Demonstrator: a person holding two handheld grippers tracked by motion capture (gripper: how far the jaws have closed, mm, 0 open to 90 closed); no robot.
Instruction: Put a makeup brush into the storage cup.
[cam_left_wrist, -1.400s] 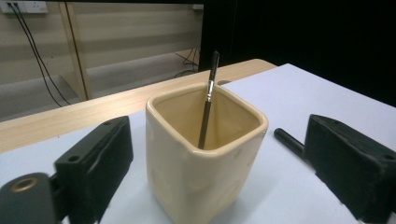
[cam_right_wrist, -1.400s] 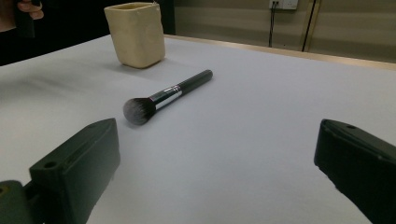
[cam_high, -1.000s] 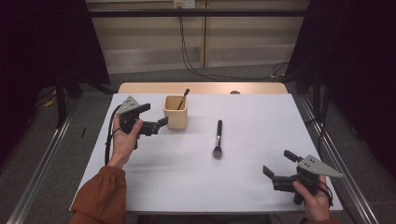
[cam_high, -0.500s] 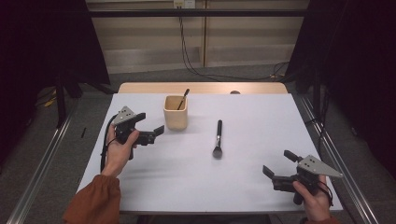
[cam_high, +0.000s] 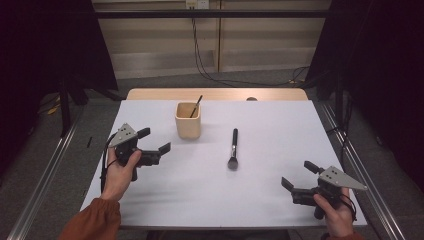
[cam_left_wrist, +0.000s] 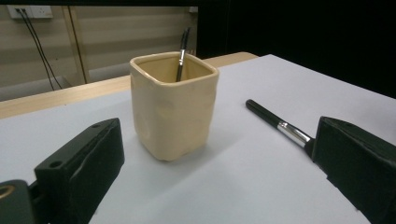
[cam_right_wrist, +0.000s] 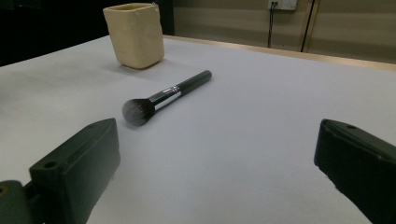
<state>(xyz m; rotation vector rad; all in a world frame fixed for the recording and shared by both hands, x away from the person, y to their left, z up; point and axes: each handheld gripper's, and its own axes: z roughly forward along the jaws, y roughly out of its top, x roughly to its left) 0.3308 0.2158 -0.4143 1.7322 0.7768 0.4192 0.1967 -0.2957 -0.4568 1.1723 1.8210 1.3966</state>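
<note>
Held the left tongs (cam_high: 154, 141) near the left edge of the desk (cam_high: 270, 200), jaws spread wide and empty, aimed toward the cream square cup (cam_high: 188, 120) standing toward the far edge, left of centre. Carried a thin dark-handled brush (cam_high: 196, 106) leaning inside that cup, tip up. Lay flat near the desk's middle: a black makeup brush (cam_high: 233, 148) with a silver ferrule, bristles toward the near edge, handle toward the far edge, just right of the cup and apart from it. Rested the right tongs (cam_high: 299, 176) by the near right corner, jaws likewise wide apart, gripping nothing, pointed toward the makeup brush. Showed no readable writing or brand on cup, brushes or tongs.
</note>
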